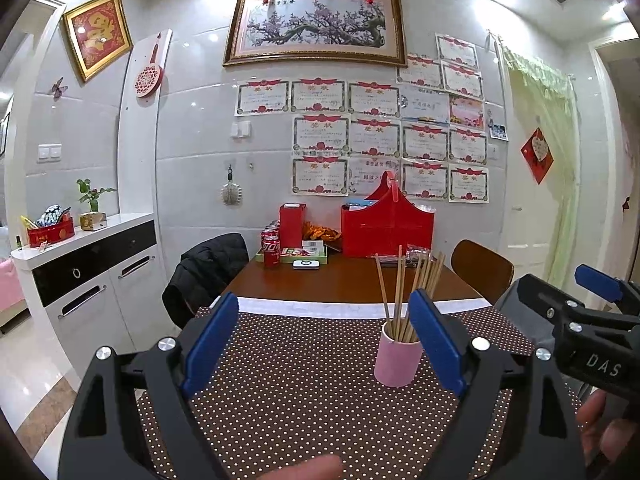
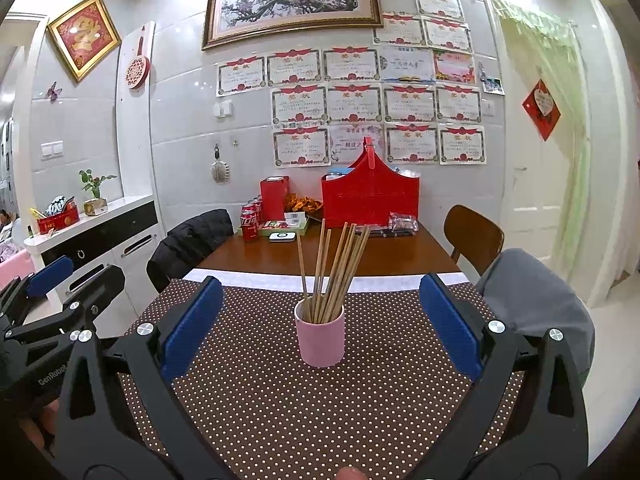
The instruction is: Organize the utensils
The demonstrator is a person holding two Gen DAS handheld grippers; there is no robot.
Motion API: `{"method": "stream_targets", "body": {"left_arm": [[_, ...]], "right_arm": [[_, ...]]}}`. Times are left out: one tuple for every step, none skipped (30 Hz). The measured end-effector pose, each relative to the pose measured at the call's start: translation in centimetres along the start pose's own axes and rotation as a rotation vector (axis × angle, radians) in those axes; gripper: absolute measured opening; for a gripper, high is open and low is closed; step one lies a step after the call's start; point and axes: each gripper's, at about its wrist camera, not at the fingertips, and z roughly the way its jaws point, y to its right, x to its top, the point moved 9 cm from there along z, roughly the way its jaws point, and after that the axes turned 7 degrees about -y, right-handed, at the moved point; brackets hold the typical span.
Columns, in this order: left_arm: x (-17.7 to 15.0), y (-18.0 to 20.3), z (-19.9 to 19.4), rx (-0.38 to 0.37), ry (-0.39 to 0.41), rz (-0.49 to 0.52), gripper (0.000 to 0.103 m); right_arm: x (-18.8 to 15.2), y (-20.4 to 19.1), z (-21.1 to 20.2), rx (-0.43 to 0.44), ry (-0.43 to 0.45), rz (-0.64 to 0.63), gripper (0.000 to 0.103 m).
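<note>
1. Left wrist view: the left gripper (image 1: 324, 344) hangs above a brown polka-dot mat (image 1: 304, 392), its blue pads (image 1: 210, 344) spread wide apart with nothing between them.
2. To the right of centre in that view, a pink cup (image 1: 397, 360) stands upright on the mat, partly hidden behind the right-hand pad. A bundle of wooden chopsticks (image 1: 404, 292) stands in the cup, fanning outward at the top.
3. At the far right edge of that view, the right gripper (image 1: 592, 312) is seen side-on; its jaw state cannot be told from this angle.
4. Right wrist view: the left gripper appears side-on at the far left edge.
5. At centre in that view, the cup sits between the spread pads of the right gripper, touching neither. The right gripper is wide open and empty.
6. Beyond the mat, a wooden table (image 2: 280, 254) carries red cola cans (image 2: 250, 224) and a red gift basket (image 2: 370, 200).
</note>
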Motion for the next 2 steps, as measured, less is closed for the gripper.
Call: {"method": "stream_targets", "body": {"left_arm": [[-0.01,-0.02,0.07,0.0,-0.001,-0.001,0.086],[-0.03,-0.1,0.13,0.001,-0.002,-0.002,0.086]], "right_arm": [[0.0,-0.02,0.0,0.0,0.0,0.001,0.097],[-0.01,-0.04,0.0,0.0,-0.001,0.001,0.097]]}}
